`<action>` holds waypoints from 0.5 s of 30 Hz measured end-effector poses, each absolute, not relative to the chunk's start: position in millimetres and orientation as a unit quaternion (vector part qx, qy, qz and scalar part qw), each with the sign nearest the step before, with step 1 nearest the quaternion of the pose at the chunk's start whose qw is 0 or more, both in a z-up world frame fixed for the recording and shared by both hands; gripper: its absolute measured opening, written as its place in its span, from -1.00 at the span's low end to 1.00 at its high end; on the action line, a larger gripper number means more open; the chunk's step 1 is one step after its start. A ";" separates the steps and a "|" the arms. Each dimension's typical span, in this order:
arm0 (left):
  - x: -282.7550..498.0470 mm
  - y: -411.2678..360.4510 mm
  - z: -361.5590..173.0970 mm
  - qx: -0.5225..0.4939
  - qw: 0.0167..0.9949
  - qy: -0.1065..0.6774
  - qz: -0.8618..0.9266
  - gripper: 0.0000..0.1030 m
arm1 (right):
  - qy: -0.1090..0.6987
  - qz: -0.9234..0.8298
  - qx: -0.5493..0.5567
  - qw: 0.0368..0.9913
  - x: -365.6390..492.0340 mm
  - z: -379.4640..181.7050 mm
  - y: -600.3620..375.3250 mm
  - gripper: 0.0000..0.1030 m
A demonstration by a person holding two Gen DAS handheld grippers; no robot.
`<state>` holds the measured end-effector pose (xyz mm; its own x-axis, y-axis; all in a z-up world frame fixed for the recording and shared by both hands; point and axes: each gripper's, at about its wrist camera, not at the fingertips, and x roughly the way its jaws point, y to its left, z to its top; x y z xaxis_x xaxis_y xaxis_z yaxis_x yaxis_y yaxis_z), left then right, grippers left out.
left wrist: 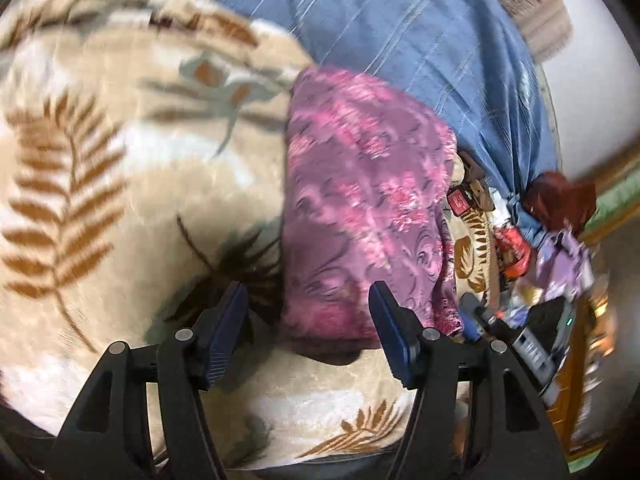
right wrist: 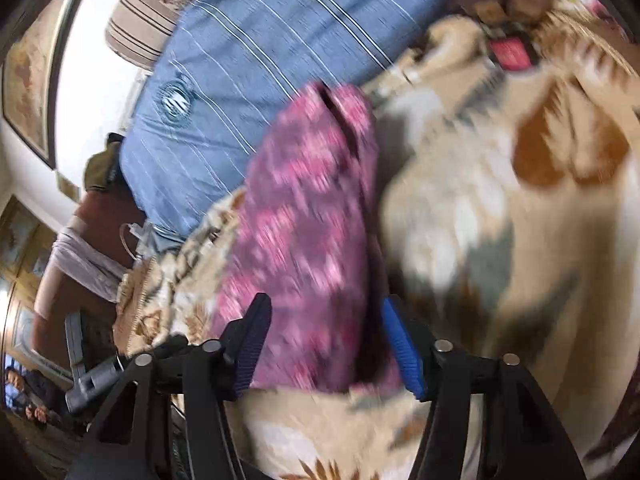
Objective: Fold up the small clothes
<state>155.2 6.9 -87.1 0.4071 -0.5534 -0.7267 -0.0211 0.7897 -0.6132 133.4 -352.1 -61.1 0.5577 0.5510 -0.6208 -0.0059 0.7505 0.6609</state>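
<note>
Both hand-held grippers hover with their jaws spread wide and nothing between the pads: the left gripper (left wrist: 308, 312) sits over the near left edge of the garment, and the right gripper (right wrist: 324, 328) straddles its near end without pinching it.

Beneath everything lies a cream blanket (left wrist: 120, 168) printed with brown fern leaves, covering most of both views. Behind it runs a blue striped quilt (left wrist: 420, 32), its edge touching the far end of the garment. Against the wall beyond the quilt stands a beige striped pillow (right wrist: 148, 20).

On the blanket rests the pink floral garment (left wrist: 360, 200), already folded into a long narrow shape that lies lengthwise away from the grippers; in the right wrist view (right wrist: 304, 232) it is blurred. To its right in the left wrist view, a heap of mixed clothes (left wrist: 556, 256) lies at the blanket's edge.
</note>
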 end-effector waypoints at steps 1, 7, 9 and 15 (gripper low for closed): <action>156.0 7.6 -92.4 -0.288 0.785 0.522 -0.168 0.20 | 0.444 0.166 0.301 0.828 133.6 -62.9 -348.7 0.00; 152.7 -20.5 -97.3 -0.312 0.751 0.537 -0.224 0.19 | 0.448 0.142 0.272 0.840 137.4 -64.6 -346.1 -0.86; 145.2 -22.4 -92.1 -0.270 0.775 0.529 -0.215 -0.45 | 0.433 0.139 0.282 0.845 132.1 -57.7 -355.1 -0.87; 145.2 -28.9 -104.4 -0.227 0.788 0.535 -0.203 -0.71 | 0.477 0.103 0.268 0.831 140.5 -79.4 -354.5 -0.88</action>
